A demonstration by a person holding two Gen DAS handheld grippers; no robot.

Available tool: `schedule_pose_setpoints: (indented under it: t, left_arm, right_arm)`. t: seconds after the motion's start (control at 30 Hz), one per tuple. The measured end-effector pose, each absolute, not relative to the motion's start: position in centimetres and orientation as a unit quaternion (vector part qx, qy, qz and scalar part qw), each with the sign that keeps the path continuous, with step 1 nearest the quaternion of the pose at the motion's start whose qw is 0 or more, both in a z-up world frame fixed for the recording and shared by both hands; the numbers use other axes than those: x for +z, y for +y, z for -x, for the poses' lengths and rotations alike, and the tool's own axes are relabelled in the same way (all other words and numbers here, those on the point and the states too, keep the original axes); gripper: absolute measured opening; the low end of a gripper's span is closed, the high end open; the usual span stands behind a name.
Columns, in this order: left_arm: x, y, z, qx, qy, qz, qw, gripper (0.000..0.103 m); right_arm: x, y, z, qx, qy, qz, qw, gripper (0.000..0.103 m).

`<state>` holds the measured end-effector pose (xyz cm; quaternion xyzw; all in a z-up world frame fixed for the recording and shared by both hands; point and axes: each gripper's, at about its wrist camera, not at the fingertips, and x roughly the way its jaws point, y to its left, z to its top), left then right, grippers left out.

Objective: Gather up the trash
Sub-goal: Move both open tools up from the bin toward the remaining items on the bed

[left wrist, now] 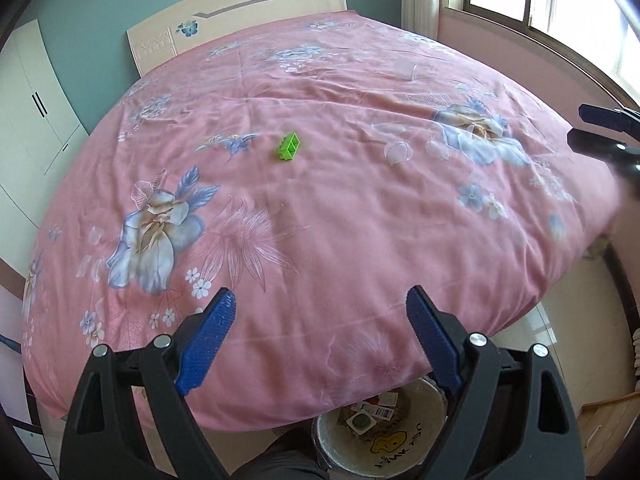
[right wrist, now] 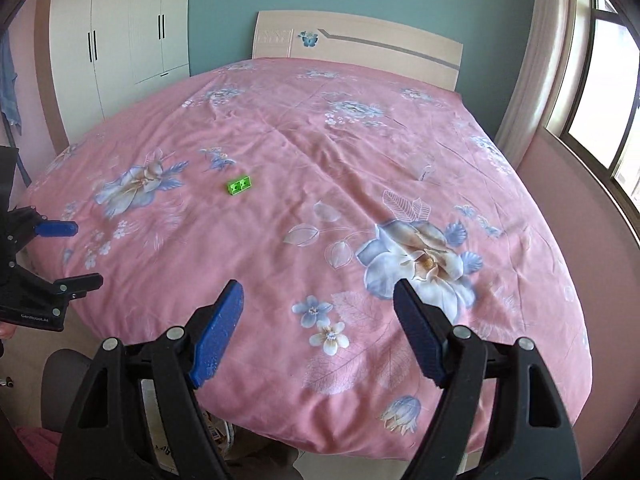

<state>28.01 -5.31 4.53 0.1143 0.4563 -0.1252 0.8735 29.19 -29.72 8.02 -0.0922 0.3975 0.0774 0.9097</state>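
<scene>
A small green plastic block (left wrist: 289, 146) (right wrist: 239, 185) lies on the pink floral bedcover (left wrist: 340, 208) (right wrist: 320, 152), left of the bed's middle. A faint see-through item, maybe a plastic cup (left wrist: 414, 71) (right wrist: 425, 171), lies farther toward the window side. Below the bed's near edge stands a pale trash bin (left wrist: 332, 446) with wrappers in it. My left gripper (left wrist: 321, 292) (right wrist: 89, 253) hovers open over the near edge, nothing between its blue pads. My right gripper (right wrist: 318, 284) (left wrist: 600, 128) is open too, empty, above the cover to the right.
A cream headboard (right wrist: 360, 36) and teal wall close the far side. White wardrobe doors (right wrist: 120, 28) stand on the left, and a window (right wrist: 600, 80) with a pink wall on the right. Pale floor (left wrist: 560, 320) shows beside the bed. A grey-clad leg (left wrist: 280, 460) is beside the bin.
</scene>
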Motion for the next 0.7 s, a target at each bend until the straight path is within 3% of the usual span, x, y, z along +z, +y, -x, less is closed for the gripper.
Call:
schedule_pose_setpoints:
  t: [0.4, 0.7]
  left_arm:
    - [3.0, -6.1, -36.0, -0.125, 0.466, -0.103, 0.869, 0.089]
    - [-0.9, -6.7, -45.0, -0.129, 0.482, -0.101, 0.861, 0.089]
  right_arm:
    - [7.7, -32.1, -38.3, 0.056, 0.397, 0.109, 0.91, 0.079]
    - [3.3, -35.4, -49.7, 0.042, 0.431, 0.104, 0.895, 0.08]
